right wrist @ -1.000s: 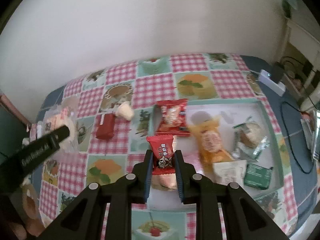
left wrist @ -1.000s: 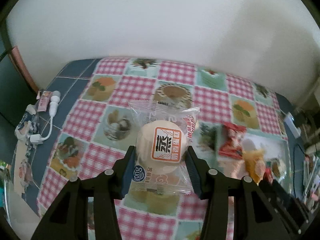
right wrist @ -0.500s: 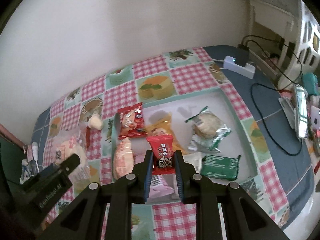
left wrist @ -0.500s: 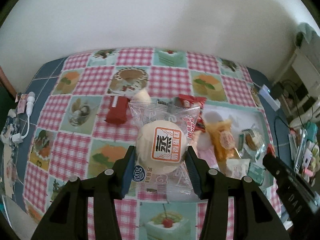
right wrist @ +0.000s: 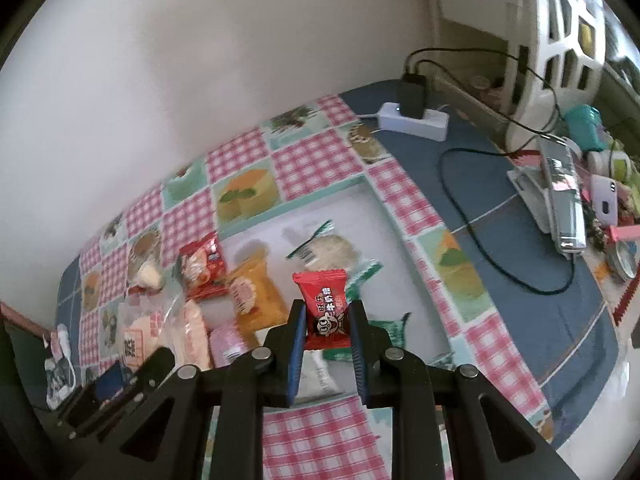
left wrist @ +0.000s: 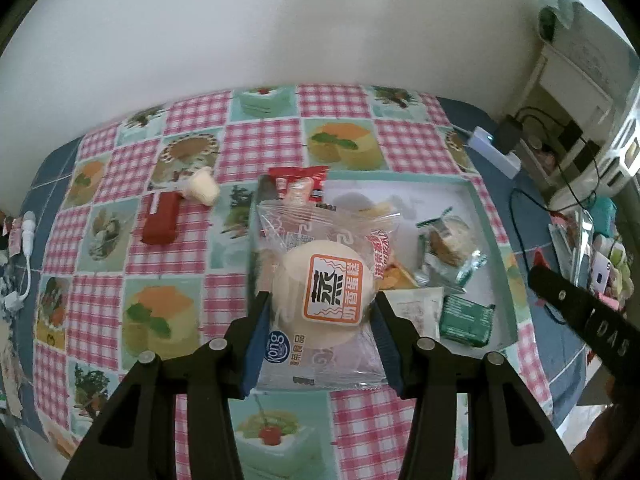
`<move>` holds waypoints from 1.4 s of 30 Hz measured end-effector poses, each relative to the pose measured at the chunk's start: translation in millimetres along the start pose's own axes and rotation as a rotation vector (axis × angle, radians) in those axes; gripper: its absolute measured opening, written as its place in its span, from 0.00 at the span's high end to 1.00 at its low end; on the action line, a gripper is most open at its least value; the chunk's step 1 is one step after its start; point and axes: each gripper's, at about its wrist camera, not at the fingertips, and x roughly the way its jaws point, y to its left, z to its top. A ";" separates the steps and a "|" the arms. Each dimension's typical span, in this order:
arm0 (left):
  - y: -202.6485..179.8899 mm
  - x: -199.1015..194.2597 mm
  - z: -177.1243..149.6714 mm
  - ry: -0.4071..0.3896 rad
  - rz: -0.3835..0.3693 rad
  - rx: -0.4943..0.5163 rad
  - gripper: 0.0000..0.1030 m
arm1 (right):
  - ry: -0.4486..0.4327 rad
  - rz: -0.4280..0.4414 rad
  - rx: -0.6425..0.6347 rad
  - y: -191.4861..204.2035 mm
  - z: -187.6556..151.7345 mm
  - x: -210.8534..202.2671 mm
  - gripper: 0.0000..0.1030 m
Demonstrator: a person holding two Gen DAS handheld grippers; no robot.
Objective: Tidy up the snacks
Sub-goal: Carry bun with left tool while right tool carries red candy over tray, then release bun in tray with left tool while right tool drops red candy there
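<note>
My left gripper (left wrist: pixel 320 320) is shut on a round pale cake in a clear wrapper (left wrist: pixel 324 292), held above the left part of a shallow teal-rimmed tray (left wrist: pixel 492 216). My right gripper (right wrist: pixel 326 324) is shut on a small red candy packet (right wrist: pixel 325 312), held over the same tray (right wrist: pixel 360 184). Several snacks lie in the tray: a red packet (left wrist: pixel 300 190), an orange packet (right wrist: pixel 252 288), a green-edged cookie pack (left wrist: pixel 448 248), a dark green packet (left wrist: pixel 466 318). On the cloth left of the tray lie a red bar (left wrist: pixel 162 220) and a small cream cup (left wrist: pixel 204 188).
A checked tablecloth with cake pictures (left wrist: pixel 256 148) covers the blue table. A white power strip with a black plug (right wrist: pixel 412 116) and a black cable (right wrist: pixel 480 236) lie at the right. Clutter and a phone stand (right wrist: pixel 560 196) fill the right edge. White earphones (left wrist: pixel 24 240) lie at the left edge.
Both grippers have swung rightwards across the table with their snacks still gripped. The tray now lies under both, and each wrist has rolled a little.
</note>
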 end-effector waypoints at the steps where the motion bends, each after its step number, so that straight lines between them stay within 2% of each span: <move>1: -3.7 0.4 -0.4 0.001 -0.004 0.005 0.51 | -0.005 -0.006 0.009 -5.3 1.9 -1.1 0.78; 9: -27.0 9.8 -3.4 0.010 -0.014 0.040 0.50 | 0.016 -0.053 0.053 -34.0 9.6 10.7 0.78; 17: -36.3 39.4 -4.7 0.056 -0.009 0.049 0.50 | 0.099 -0.089 0.051 -48.8 7.6 59.2 0.78; 31: -32.1 46.2 0.3 0.070 -0.026 0.025 0.49 | 0.119 -0.118 0.025 -44.0 6.5 82.0 0.77; 35: -32.7 39.8 2.2 0.051 -0.028 0.037 0.39 | 0.118 -0.122 0.022 -42.4 6.8 81.4 0.77; 42: -19.2 39.0 6.0 0.059 0.014 -0.006 0.34 | 0.138 -0.128 0.011 -39.8 6.4 84.3 0.77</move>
